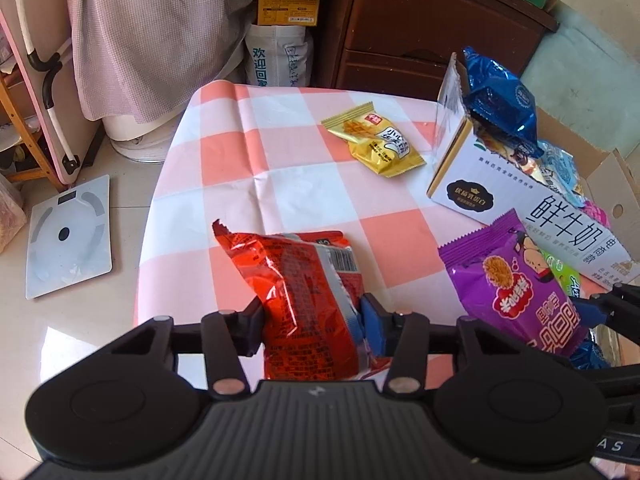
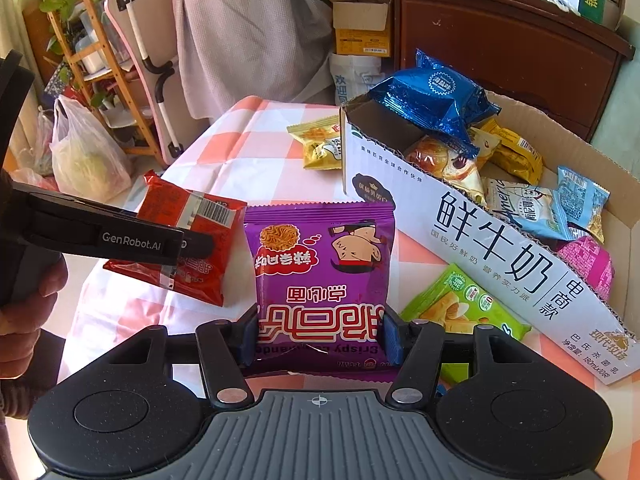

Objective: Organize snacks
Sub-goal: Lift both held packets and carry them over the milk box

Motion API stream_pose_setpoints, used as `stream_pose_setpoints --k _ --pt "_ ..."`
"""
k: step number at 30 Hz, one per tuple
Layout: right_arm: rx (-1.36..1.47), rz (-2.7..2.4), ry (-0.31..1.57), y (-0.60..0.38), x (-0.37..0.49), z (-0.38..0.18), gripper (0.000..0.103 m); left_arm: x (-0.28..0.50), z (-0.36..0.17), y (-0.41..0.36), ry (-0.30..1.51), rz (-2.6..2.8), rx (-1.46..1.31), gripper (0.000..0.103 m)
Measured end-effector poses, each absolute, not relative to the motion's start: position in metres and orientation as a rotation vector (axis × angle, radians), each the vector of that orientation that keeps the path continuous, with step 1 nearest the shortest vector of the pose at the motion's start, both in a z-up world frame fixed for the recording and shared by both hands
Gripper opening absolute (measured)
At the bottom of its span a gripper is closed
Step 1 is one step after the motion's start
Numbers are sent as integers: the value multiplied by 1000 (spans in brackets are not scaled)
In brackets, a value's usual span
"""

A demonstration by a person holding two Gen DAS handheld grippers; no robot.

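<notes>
Right now two claws are in play, each clamped on one snack. Left claw (image 1: 312, 322) has narrowed onto the red packet (image 1: 298, 292), its pads pressing both sides near the tabletop's (image 1: 256, 152) left edge. Right claw (image 2: 320, 334) holds the purple noodle packet (image 2: 320, 268) at a middling width, pads squeezing its lower edge, just in front of the milk carton box (image 2: 492, 248). One yellow packet (image 1: 374, 140) lies alone on the checked cloth, far side, beside the box. One blue bag (image 2: 432, 100) tops the pile inside the box. One green packet (image 2: 460, 308) leans against the box's near wall.
</notes>
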State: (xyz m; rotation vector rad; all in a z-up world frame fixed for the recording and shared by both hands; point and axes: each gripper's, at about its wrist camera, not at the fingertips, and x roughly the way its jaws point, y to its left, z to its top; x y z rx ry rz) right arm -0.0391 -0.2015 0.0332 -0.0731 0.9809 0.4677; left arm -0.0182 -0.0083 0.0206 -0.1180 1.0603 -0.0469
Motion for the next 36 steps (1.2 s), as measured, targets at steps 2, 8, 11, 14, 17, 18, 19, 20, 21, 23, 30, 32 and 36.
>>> stream_pose_setpoints --k 2,8,11,14,17,18,19,20,21,23,30,32,36 --pt "-74 466 983 -201 -39 32 58 -18 19 -7 1064 -49 -132 46" --pt "-78 464 984 -200 -38 32 58 -18 22 -6 1042 -60 -143 40" --pt "-72 465 977 -201 -38 33 58 -21 28 -11 1008 -72 -107 37" --pt "-72 469 972 -201 -39 34 58 -21 25 -10 1022 -75 -121 36" --pt "-73 466 970 -201 -39 35 58 -22 28 -7 1011 -71 -130 35" --pt "-72 466 968 -202 -39 35 58 -22 30 -7 998 -69 -122 35" --pt "-69 467 964 -202 -39 36 58 -23 33 -7 985 -65 -110 35" --pt "-67 467 960 -203 -39 38 58 -24 36 -8 970 -59 -97 35" --pt "-65 467 956 -203 -39 39 58 -24 37 -8 962 -55 -91 35" --pt "-61 469 939 -203 -39 43 58 -25 44 -8 939 -51 -83 35" --pt "-48 477 856 -209 -39 65 58 -24 68 -14 846 -52 -75 35" --pt "-48 469 827 -213 -38 72 58 -24 75 -20 803 -45 -47 35" --pt "-42 434 775 -224 -32 83 58 -20 85 -32 754 -65 -28 35"
